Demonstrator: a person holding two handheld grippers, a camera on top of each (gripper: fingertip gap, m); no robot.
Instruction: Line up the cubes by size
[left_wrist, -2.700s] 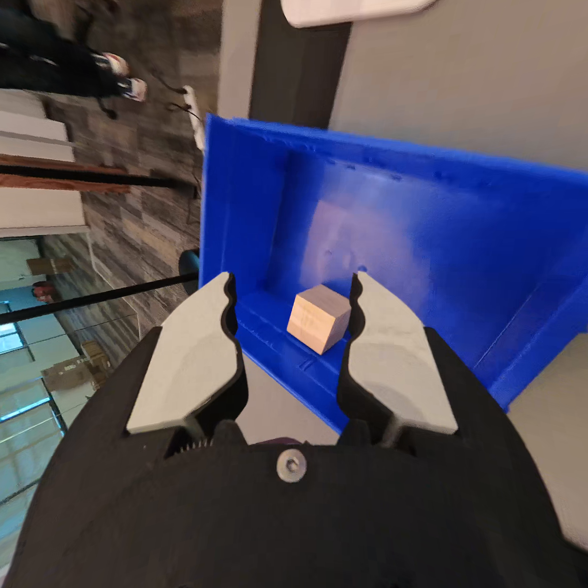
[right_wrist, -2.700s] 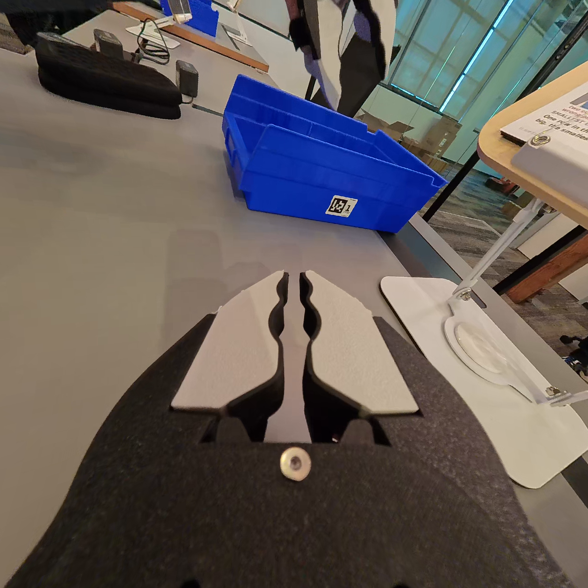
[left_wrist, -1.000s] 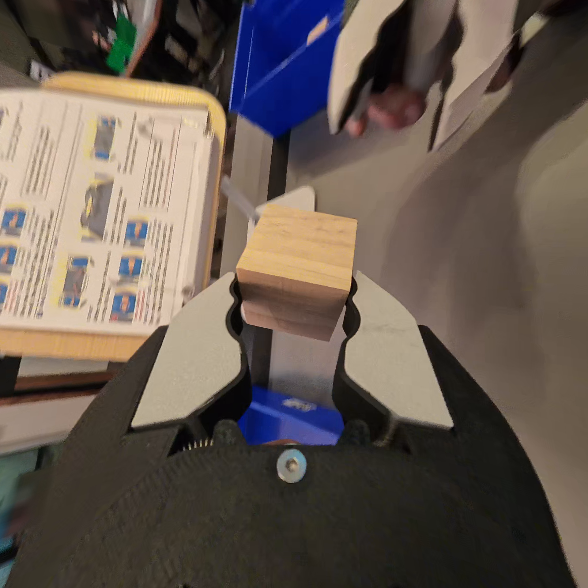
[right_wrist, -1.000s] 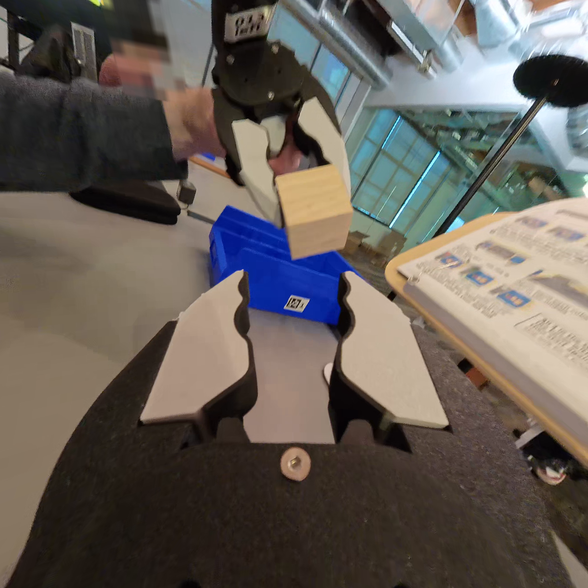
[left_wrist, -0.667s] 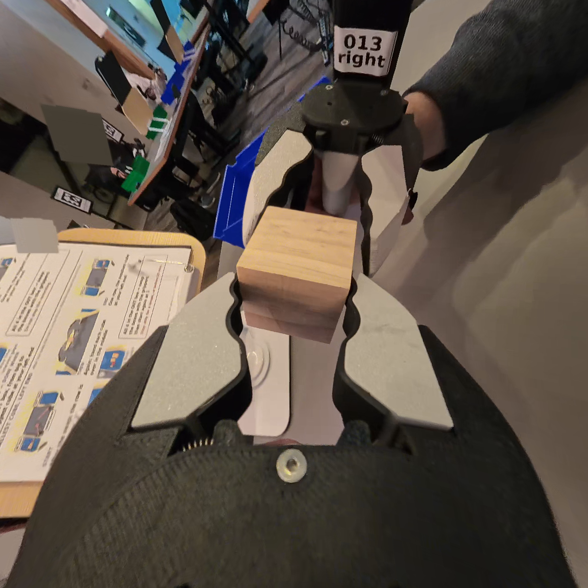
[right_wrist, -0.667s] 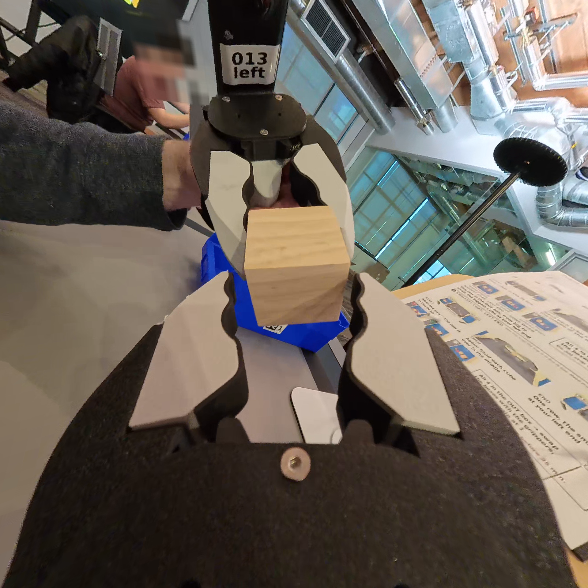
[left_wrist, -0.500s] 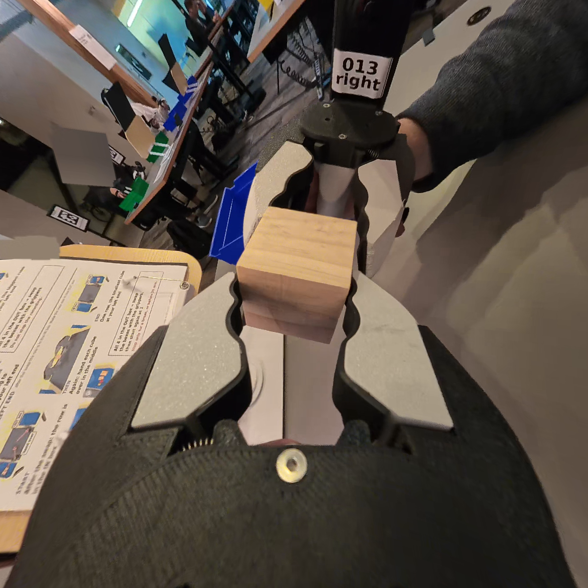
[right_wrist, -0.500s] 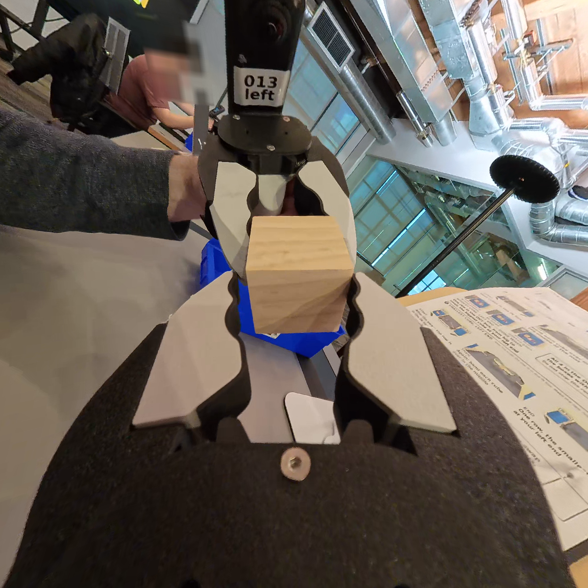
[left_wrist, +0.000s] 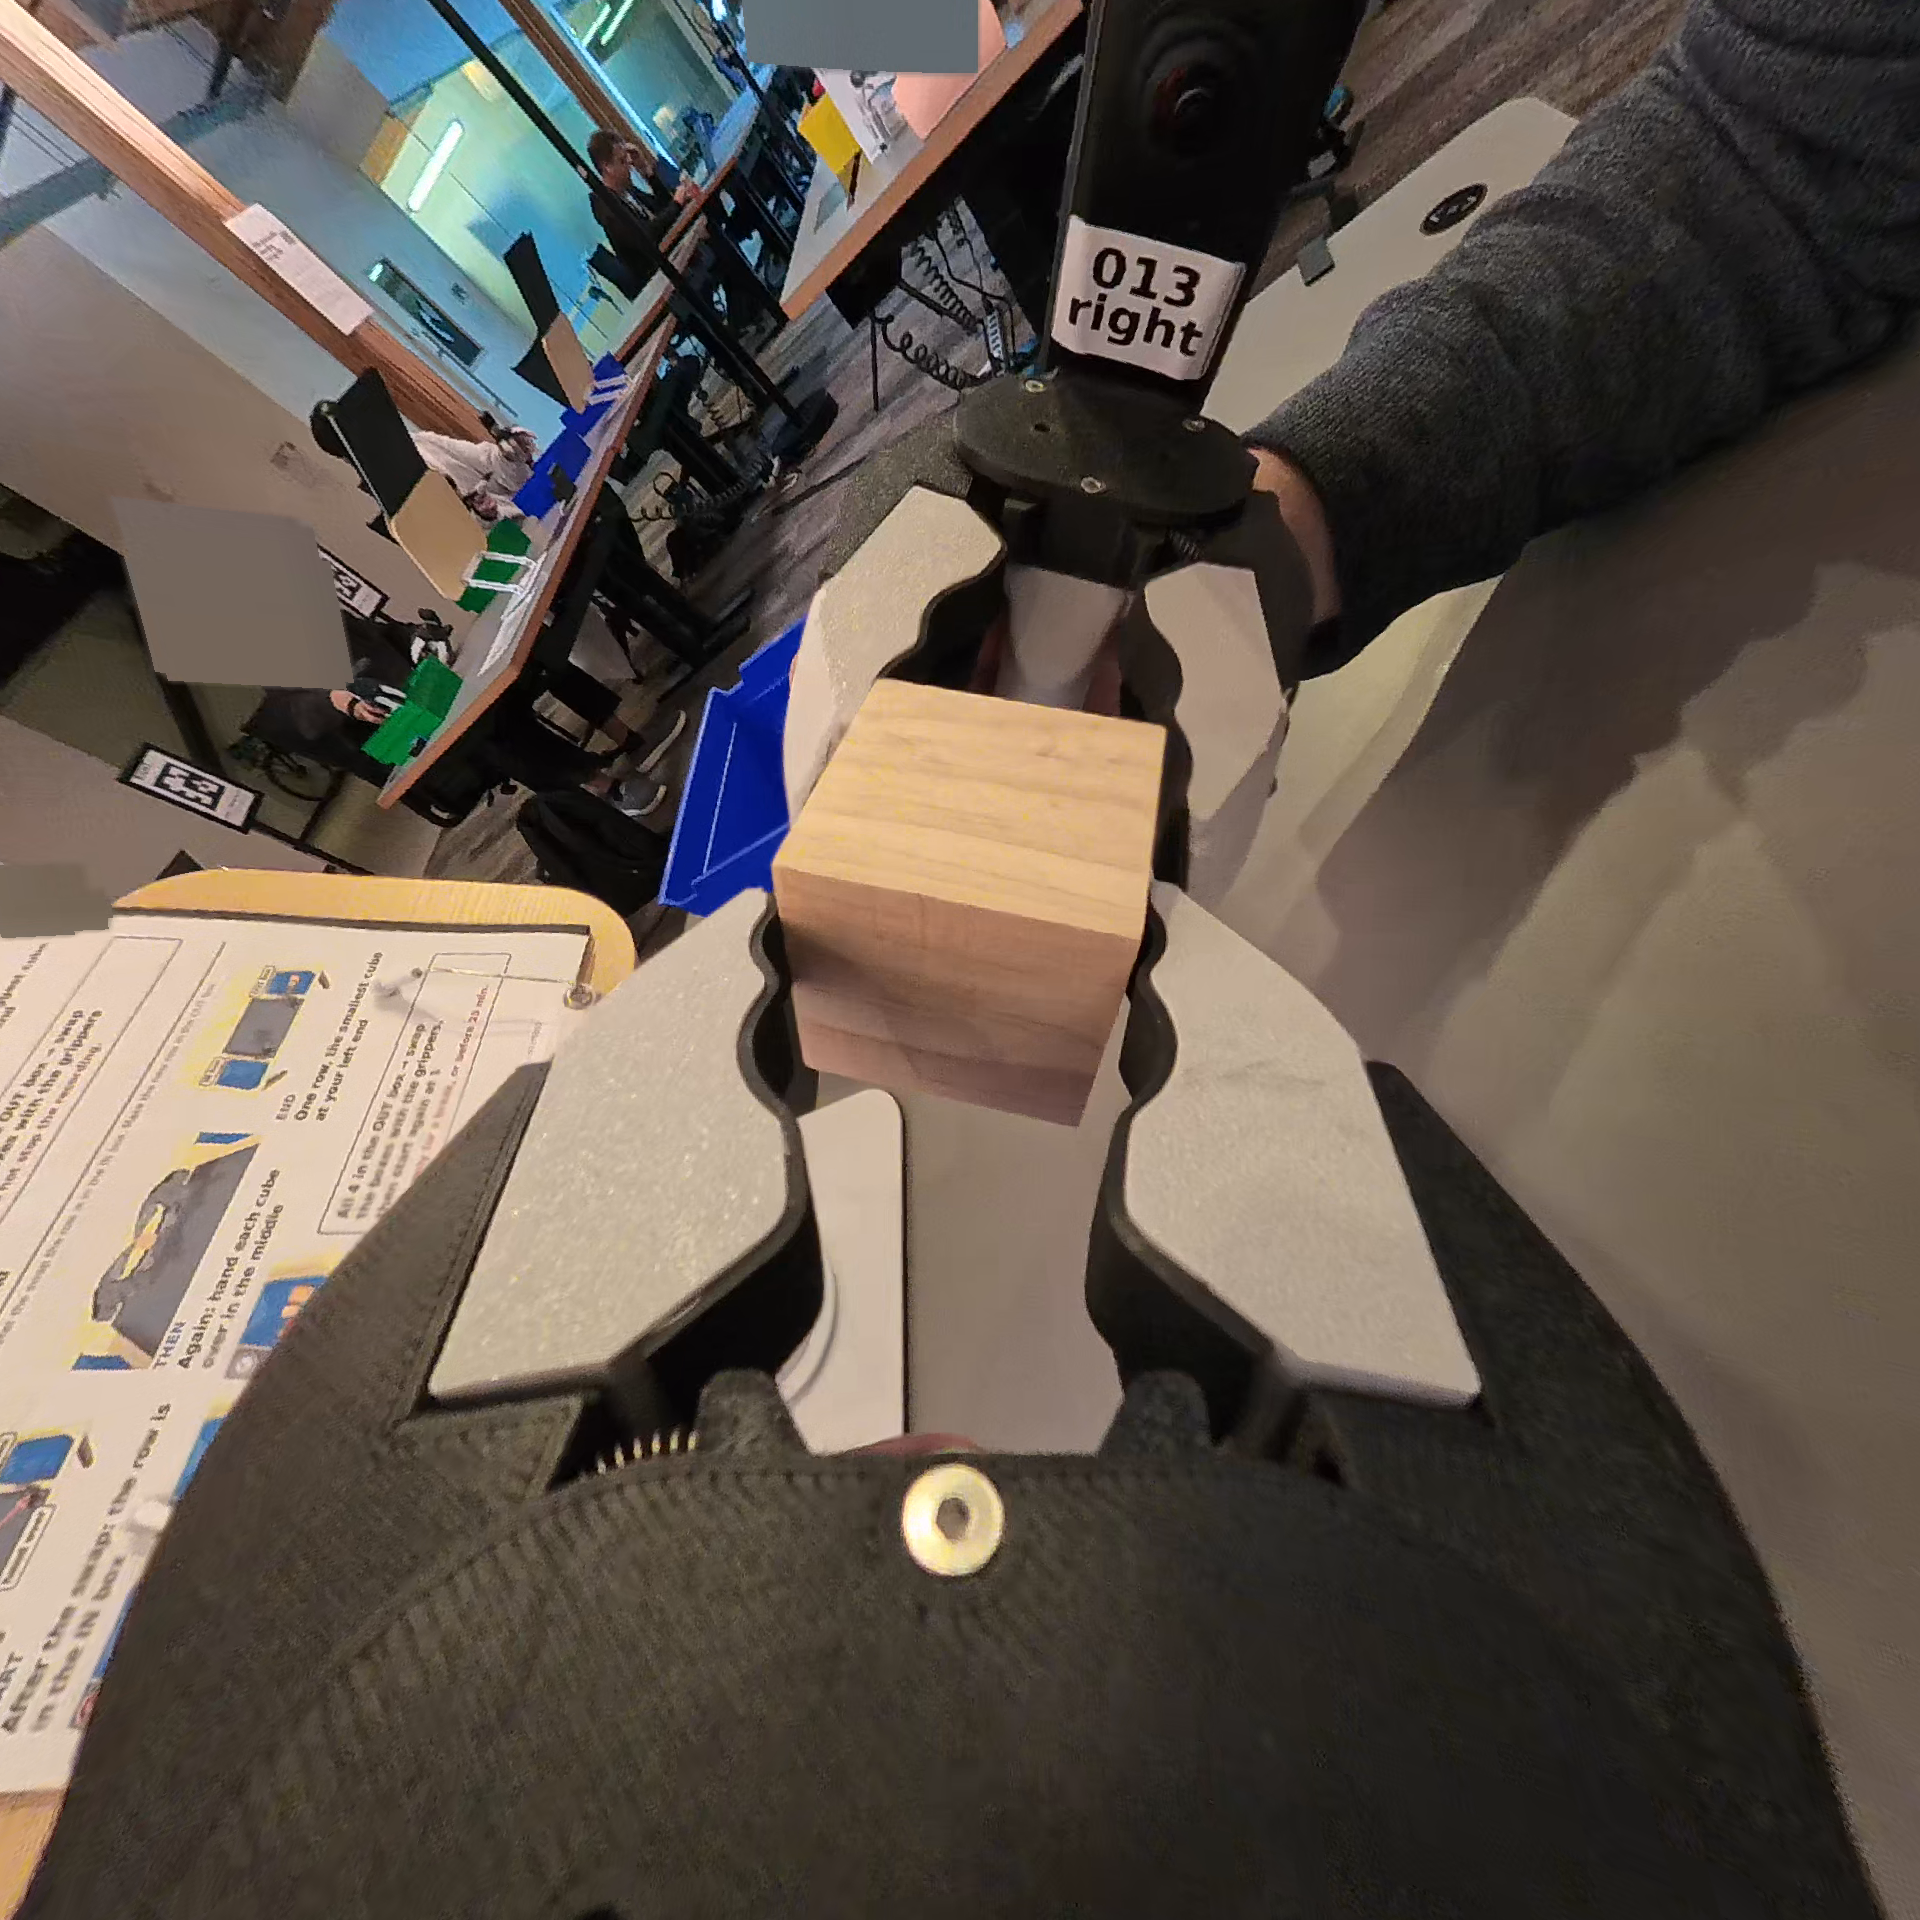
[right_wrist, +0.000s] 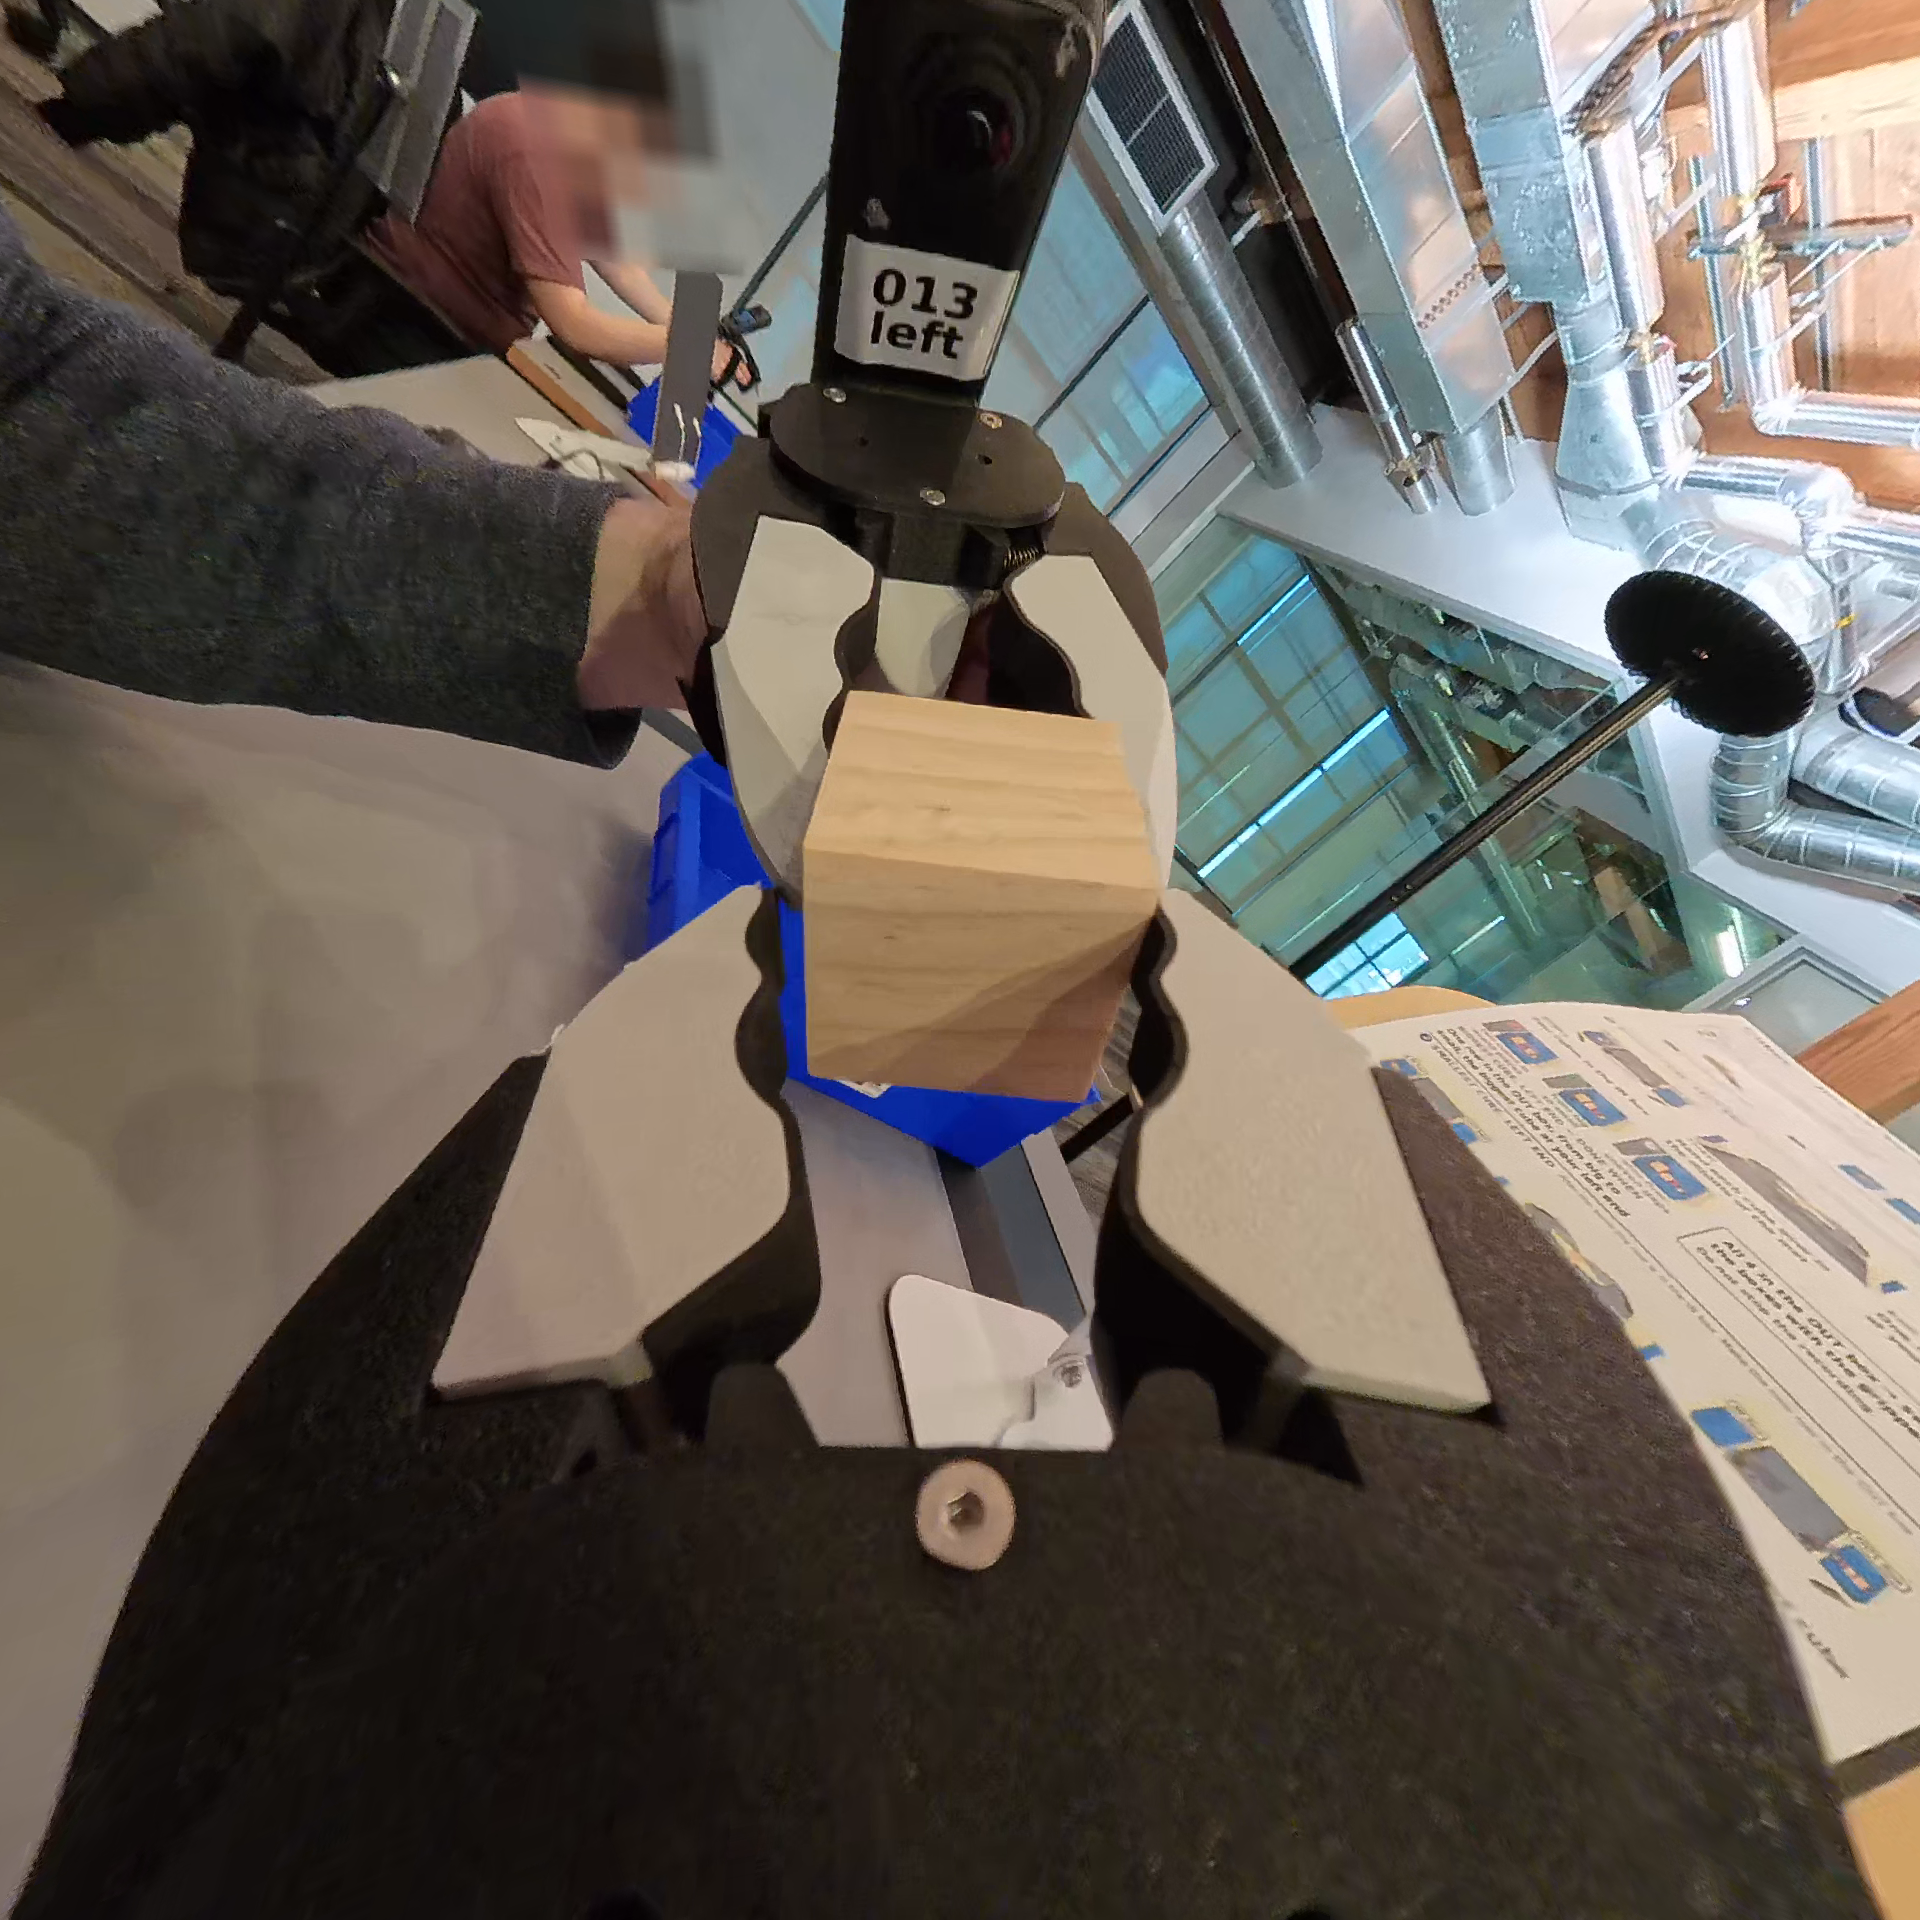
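An open-plan lab: long workbenches (left_wrist: 613, 436), exposed ceiling ducts (right_wrist: 1538, 208).

cube (left_wrist: 966, 904): bare wood (visible grain), matt | bin (left_wrist: 727, 800): glossy blue plastic | sheet (left_wrist: 208, 1143): paper

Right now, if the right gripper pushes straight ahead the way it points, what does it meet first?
The wooden cube, already between its fingertips. Straight beyond that it would meet the left gripper, which holds the cube from the opposite side.

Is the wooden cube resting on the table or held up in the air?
In the air. The wooden cube is clamped between the left hand-held gripper's fingers, with the grey table visible below it.
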